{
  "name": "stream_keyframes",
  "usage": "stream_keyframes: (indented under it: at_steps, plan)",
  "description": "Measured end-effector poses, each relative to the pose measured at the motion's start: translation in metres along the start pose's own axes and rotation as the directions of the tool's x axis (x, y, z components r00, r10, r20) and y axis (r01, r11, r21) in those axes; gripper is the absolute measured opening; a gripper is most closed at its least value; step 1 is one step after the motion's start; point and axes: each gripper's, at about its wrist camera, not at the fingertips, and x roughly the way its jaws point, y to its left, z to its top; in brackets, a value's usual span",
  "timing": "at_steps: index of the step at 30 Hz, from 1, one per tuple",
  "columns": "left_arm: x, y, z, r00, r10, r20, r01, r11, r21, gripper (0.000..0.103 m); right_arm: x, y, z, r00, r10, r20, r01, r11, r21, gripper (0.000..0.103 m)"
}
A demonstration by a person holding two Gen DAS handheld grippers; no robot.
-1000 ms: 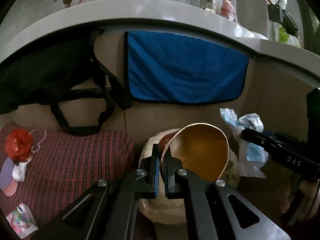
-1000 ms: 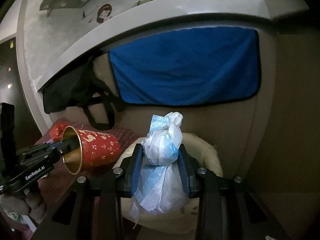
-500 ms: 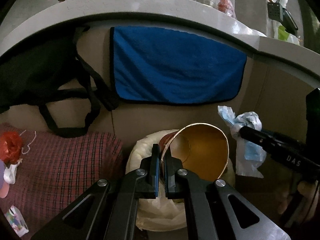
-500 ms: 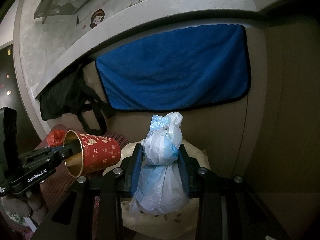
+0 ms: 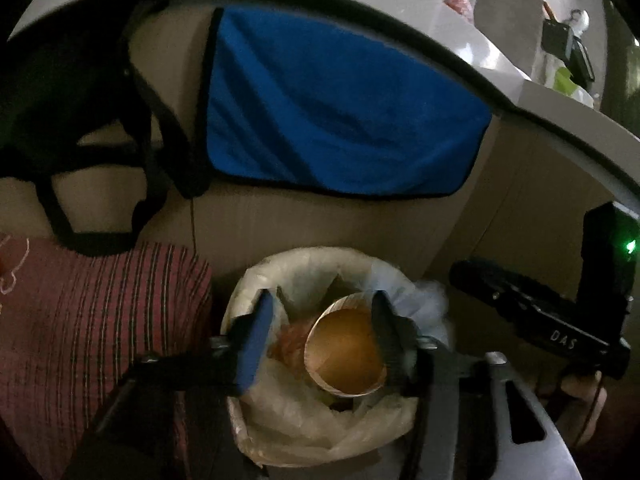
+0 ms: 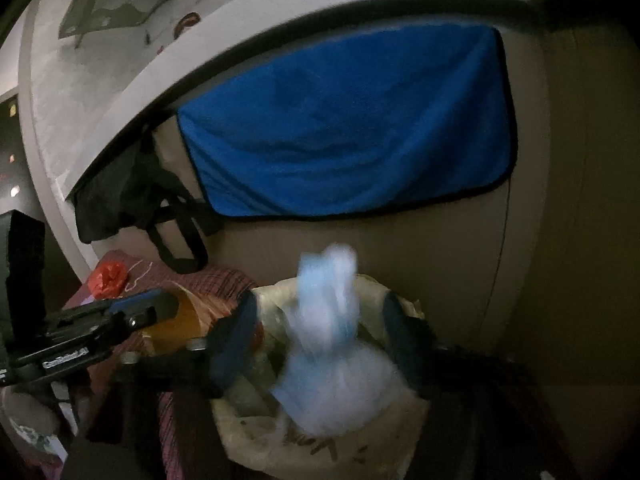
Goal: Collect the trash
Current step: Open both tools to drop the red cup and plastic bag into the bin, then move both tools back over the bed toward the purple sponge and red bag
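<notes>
Gold-lined paper cup [image 5: 344, 354] and tied plastic bag [image 6: 334, 344] drop toward the lined bin [image 5: 240, 304] as our jaws are opening on both grippers, pads clear. Next, we judge, both hands must draw back.

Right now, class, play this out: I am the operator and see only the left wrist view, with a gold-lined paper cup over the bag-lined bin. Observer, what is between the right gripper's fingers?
Observer: A knotted pale-blue plastic bag, blurred; the right gripper has its jaws opening, pads clear of it.
Operator: Is it over the bin?
Observer: Yes, above the cream-lined bin.
Operator: Any trash left?
Observer: A crumpled red wrapper on the striped cloth.
</notes>
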Motion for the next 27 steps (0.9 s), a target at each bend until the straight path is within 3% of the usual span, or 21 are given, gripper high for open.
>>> stream_keyframes:
  at_steps: [3,9,12,16,21,27]
  plan:
    - [-0.004,0.015,-0.002,1.000,-0.012,-0.028,0.011,0.999,-0.045,0.053,0.002,0.003,-0.009,0.999,-0.034,-0.020,0.034,0.999,0.000,0.065]
    - [-0.054,0.046,-0.009,0.999,0.031,0.033,-0.027,0.993,-0.114,0.053,-0.012,0.033,-0.020,0.999,-0.045,-0.021,0.045,0.999,-0.028,0.065]
    - [-0.091,0.067,-0.013,0.993,0.094,0.068,-0.086,0.989,-0.118,0.053,-0.019,0.059,-0.024,0.999,-0.023,-0.022,0.022,0.998,-0.061,0.065]
    - [-0.154,0.105,-0.021,0.972,0.211,0.106,-0.195,0.971,-0.140,0.053,-0.023,0.099,-0.029,0.998,0.048,-0.031,-0.050,0.995,-0.091,0.065]
    - [-0.243,0.157,-0.035,0.917,0.363,0.166,-0.335,0.926,-0.174,0.053,-0.016,0.173,-0.037,0.978,0.196,-0.070,-0.205,0.967,-0.152,0.065]
    - [-0.332,0.220,-0.060,0.834,0.519,0.187,-0.459,0.841,-0.286,0.053,0.011,0.264,-0.047,0.931,0.326,-0.161,-0.358,0.901,-0.243,0.065]
